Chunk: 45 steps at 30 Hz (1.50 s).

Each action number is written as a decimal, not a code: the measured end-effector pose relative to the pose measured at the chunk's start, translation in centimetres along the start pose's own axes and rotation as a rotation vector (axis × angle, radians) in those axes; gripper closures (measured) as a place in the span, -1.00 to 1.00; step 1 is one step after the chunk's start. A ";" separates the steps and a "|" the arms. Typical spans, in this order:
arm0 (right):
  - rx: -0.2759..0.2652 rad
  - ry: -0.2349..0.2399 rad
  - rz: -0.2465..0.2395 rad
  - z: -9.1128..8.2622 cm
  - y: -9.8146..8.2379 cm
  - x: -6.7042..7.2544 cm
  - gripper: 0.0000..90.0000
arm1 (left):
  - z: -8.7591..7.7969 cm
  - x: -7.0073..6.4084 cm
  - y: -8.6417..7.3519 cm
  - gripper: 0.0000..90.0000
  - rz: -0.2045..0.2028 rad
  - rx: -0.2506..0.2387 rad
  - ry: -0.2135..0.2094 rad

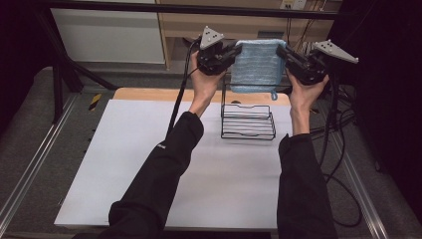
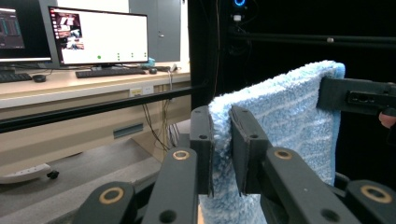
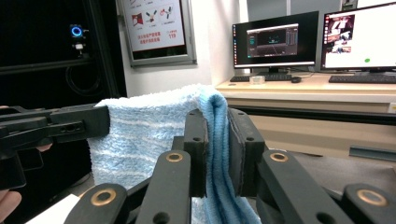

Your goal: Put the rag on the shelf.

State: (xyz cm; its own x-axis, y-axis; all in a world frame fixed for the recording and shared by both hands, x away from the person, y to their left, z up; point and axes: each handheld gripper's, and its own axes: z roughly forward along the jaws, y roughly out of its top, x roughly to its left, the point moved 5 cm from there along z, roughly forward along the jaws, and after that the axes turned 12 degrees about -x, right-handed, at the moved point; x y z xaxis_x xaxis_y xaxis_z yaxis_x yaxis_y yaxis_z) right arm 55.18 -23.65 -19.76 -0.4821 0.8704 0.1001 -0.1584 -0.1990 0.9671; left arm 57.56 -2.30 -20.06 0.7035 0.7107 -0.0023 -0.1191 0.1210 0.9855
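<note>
A light blue towel (image 1: 257,64) hangs stretched between both grippers, held up above a black wire rack (image 1: 248,121) at the far side of the table. My left gripper (image 1: 235,51) is shut on the towel's left top edge; in the left gripper view the towel (image 2: 280,121) is pinched between the jaws of my left gripper (image 2: 221,140). My right gripper (image 1: 282,52) is shut on the right top edge; in the right gripper view the folded towel (image 3: 144,135) edge sits between the jaws of my right gripper (image 3: 216,140). The towel's lower hem hangs just above the rack.
A white mat (image 1: 149,169) covers the table, whose wooden edge (image 1: 149,93) shows at the back. Cables (image 1: 343,164) trail off to the right. A dark frame bar (image 1: 199,8) crosses overhead. Desks with monitors (image 2: 100,35) stand beyond the table.
</note>
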 end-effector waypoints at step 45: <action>0.084 0.053 -0.022 -6.6 -4.2 0.6 0.69 | -4.8 -4.5 -3.6 0.72 0.000 0.147 -0.143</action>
State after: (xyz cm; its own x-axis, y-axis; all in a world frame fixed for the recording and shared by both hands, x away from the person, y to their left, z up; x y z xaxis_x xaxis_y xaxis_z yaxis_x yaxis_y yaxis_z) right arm 49.88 -25.22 -25.27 -0.5248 0.8485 0.0682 -0.0979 -0.1397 0.9853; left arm 51.45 -2.57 -24.45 0.7971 0.6037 0.0116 -0.0228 0.0109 0.9997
